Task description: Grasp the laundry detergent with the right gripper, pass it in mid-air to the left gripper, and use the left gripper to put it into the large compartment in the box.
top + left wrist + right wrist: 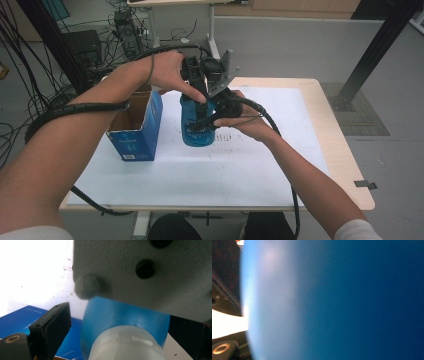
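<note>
A translucent blue bottle (196, 131) with a white cap (125, 342) stands upright on the white sheet (280, 150). My right gripper (209, 119) comes in from the right and is shut on the bottle's body, whose blue wall (337, 300) sits right against its camera. My left gripper (197, 90) reaches down from above. Its jaws straddle the cap with a visible gap on the left side, so it is open. The grey plate (150, 272) of the right gripper hangs close over the bottle's shoulder (120, 312).
An open blue cardboard box (136, 127) stands just left of the bottle, also visible as a blue panel (20, 320). The wooden table's right edge (345, 150) lies beyond the sheet. Cables trail off the left side, and a black post (370, 50) stands at the back right.
</note>
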`<action>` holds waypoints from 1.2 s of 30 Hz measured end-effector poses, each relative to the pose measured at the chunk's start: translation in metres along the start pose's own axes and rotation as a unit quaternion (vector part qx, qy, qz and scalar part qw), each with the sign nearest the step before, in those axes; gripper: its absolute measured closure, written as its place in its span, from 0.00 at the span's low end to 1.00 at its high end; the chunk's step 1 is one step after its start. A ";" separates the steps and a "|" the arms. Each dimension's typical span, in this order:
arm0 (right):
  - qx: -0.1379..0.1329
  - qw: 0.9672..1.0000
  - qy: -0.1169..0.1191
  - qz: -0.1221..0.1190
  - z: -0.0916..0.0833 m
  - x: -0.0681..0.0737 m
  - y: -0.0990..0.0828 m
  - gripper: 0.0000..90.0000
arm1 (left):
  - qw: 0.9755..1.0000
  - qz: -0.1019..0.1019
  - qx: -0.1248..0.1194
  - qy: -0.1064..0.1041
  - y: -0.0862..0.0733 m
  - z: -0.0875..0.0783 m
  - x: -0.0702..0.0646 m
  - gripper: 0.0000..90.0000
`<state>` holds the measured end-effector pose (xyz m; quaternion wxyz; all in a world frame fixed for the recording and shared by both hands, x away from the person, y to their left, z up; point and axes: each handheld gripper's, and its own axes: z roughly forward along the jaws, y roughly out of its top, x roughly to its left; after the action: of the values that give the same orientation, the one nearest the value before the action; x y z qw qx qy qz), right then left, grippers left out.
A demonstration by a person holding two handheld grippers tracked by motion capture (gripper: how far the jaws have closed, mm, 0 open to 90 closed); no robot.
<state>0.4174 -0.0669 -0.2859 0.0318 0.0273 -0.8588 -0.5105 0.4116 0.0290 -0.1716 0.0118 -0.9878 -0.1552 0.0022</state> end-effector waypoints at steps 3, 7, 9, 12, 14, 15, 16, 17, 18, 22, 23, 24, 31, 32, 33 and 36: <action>-0.001 1.000 0.001 0.001 0.000 0.000 0.000 0.49 | 1.000 0.000 0.000 0.001 0.000 0.001 -0.001 0.09; -0.001 1.000 0.001 0.001 0.000 0.000 0.000 0.49 | 1.000 0.000 -0.004 -0.001 0.000 0.000 -0.001 0.09; 0.000 1.000 0.000 0.001 0.000 0.000 0.000 0.49 | 1.000 0.000 -0.004 0.000 0.000 0.001 -0.001 0.09; -0.002 1.000 0.000 0.001 -0.001 0.000 0.000 0.49 | 1.000 0.000 -0.003 -0.001 -0.001 0.000 0.000 0.09; -0.002 1.000 -0.001 0.002 -0.001 0.000 -0.001 0.49 | 1.000 -0.001 -0.007 -0.001 -0.001 -0.001 0.000 0.09; -0.002 1.000 -0.001 0.002 -0.001 -0.001 0.000 0.49 | 1.000 0.000 -0.007 -0.002 -0.001 -0.001 0.000 0.09; -0.003 1.000 -0.002 0.002 -0.001 -0.001 0.000 0.49 | 1.000 0.000 -0.006 -0.002 -0.001 -0.001 0.000 0.09; -0.003 1.000 -0.002 0.002 -0.001 -0.001 0.000 0.49 | 1.000 -0.001 -0.006 -0.001 -0.001 -0.001 0.000 0.09; -0.003 1.000 -0.001 0.002 -0.001 -0.001 0.000 0.49 | 1.000 0.000 -0.006 0.000 -0.001 -0.001 0.000 0.09; -0.002 1.000 -0.001 0.002 -0.001 -0.001 0.000 0.49 | 1.000 0.002 -0.005 -0.001 -0.001 -0.001 0.000 0.09; -0.002 1.000 -0.001 0.001 -0.001 -0.001 0.000 0.49 | 1.000 0.000 -0.008 -0.001 -0.001 0.000 0.000 0.09; -0.002 1.000 -0.001 0.001 -0.001 0.000 0.000 0.49 | 1.000 0.000 -0.008 -0.002 -0.001 0.000 0.000 0.10; -0.003 1.000 -0.001 0.001 -0.001 0.000 0.000 0.49 | 1.000 0.000 -0.010 -0.002 -0.002 -0.001 -0.001 0.10; -0.003 1.000 0.000 0.001 -0.001 0.000 0.000 0.49 | 1.000 0.000 -0.010 -0.001 -0.002 -0.001 -0.001 0.10; -0.003 1.000 0.001 0.001 -0.001 0.000 0.000 0.49 | 1.000 0.000 -0.010 -0.001 -0.002 -0.001 -0.001 0.10; -0.004 1.000 0.001 0.001 -0.001 0.000 0.000 0.49 | 1.000 0.000 -0.010 -0.001 -0.002 -0.001 -0.001 0.10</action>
<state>0.4174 -0.0678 -0.2853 0.0337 0.0268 -0.8569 -0.5137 0.4106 0.0303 -0.1703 0.0016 -0.9879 -0.1548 0.0014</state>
